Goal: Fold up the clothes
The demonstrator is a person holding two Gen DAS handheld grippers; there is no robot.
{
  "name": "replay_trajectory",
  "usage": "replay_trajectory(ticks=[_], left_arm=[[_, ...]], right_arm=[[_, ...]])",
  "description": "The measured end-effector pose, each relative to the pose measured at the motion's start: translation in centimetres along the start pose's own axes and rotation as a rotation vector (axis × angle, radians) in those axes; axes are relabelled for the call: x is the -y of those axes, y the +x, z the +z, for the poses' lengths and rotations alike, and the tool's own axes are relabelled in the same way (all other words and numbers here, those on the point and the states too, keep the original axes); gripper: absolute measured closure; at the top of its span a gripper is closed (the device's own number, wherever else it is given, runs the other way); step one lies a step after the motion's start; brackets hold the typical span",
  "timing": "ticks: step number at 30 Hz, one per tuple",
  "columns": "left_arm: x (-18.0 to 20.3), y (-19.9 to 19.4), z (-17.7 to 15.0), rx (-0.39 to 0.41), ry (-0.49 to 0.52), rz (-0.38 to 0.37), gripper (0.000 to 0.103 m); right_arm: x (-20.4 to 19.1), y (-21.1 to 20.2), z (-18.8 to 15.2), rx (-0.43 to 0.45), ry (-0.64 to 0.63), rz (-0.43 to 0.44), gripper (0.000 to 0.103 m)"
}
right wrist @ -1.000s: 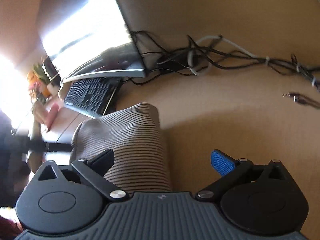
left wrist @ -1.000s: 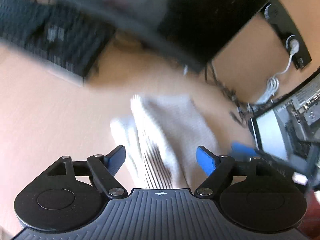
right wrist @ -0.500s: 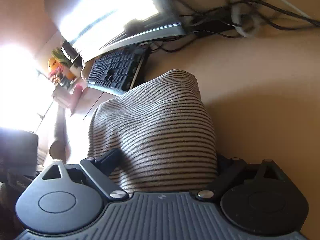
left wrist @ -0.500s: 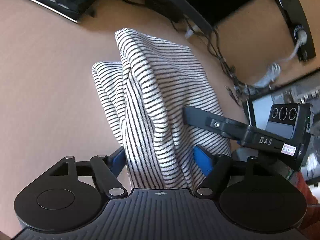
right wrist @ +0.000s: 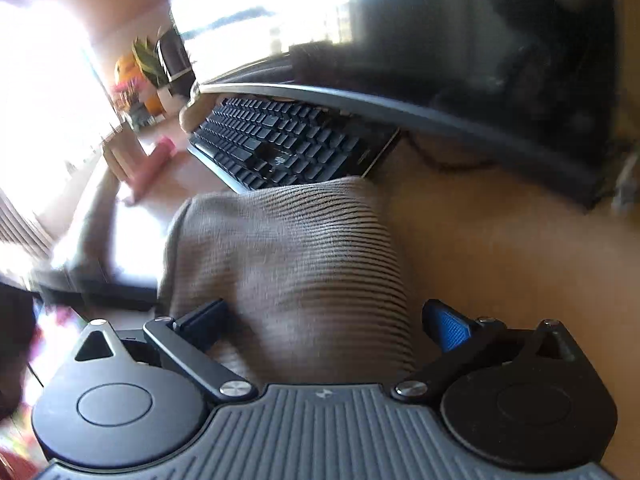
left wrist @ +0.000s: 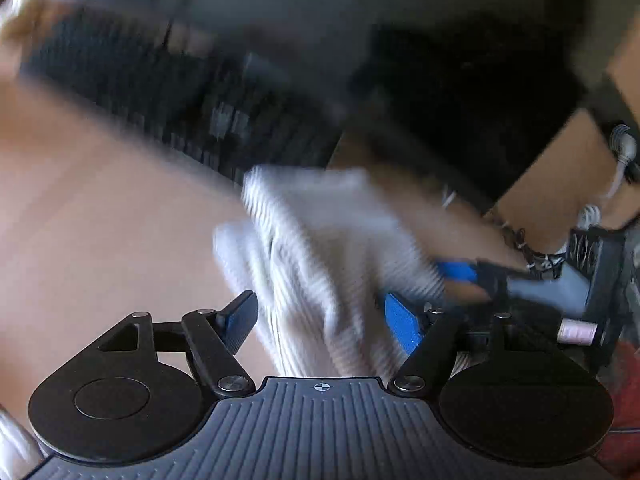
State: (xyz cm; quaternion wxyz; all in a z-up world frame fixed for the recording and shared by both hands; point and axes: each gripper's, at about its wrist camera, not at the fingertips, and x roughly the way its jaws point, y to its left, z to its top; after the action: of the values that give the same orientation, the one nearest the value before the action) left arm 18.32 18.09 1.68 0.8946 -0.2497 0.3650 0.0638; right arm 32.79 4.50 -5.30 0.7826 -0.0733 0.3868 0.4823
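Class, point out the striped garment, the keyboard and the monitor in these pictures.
striped garment [right wrist: 288, 256], right wrist view, middle of the folded cloth.
keyboard [right wrist: 288, 144], right wrist view, on the black keys.
monitor [right wrist: 480, 40], right wrist view, on the dark screen.

Left wrist view motion-blurred: striped garment [left wrist: 320, 264], keyboard [left wrist: 172, 100] smeared; monitor [right wrist: 460, 40] cut off.

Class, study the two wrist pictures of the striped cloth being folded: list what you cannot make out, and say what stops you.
- Left wrist view: stripes and folds of the cloth are smeared by motion blur.
- Left wrist view: keyboard keys are blurred away.
- Right wrist view: the cloth's near end is hidden behind the right gripper body.
- Right wrist view: things by the window are washed out by glare.
- Left gripper: whether either pad touches cloth is unclear.
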Motion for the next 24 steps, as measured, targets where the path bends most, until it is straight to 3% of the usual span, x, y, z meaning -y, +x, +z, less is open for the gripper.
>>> replay_trajectory(ticks=[3,6,8,10,13,20,24], left_arm=[[1.4,-0.8,2.4,0.102,0.099,-0.063,0.020],[1.7,1.9,3.6,0.078,0.124,-0.110,0.018],[0.7,4.8,3.6,-0.004,0.103,-0.104,0.019],[-1.0,6.8,3.0,-0.067,0.071,-0.105,0.019],[-2.0,7.0,2.6,-0.058,0.079,-0.149,0.017],[-3.5,8.7,2.5,-0.024,0.060,-0.229,0.014],[-2.7,5.8,0.9,0.058,0.025,-0.161,0.014]], right_arm=[[-1.4,-2.9,-2.0,0.043,-0.017,-0.056,0.000],[-3.1,-4.9,-4.4,0.124,-0.026,-0.055,0.000],[-4.2,-4.6,-5.7,0.130,-0.039,-0.063,0.000],[-5.1,-3.4,-6.5,0.100,-0.048,-0.125,0.000],[-6.1,-2.3,-6.7,0.081,-0.055,-0.205,0.000],[-6.5,-2.0,-7.1,0.110,0.007,-0.255,0.000],[-6.7,-1.8,-7.2,0.101,0.002,-0.263,0.000]])
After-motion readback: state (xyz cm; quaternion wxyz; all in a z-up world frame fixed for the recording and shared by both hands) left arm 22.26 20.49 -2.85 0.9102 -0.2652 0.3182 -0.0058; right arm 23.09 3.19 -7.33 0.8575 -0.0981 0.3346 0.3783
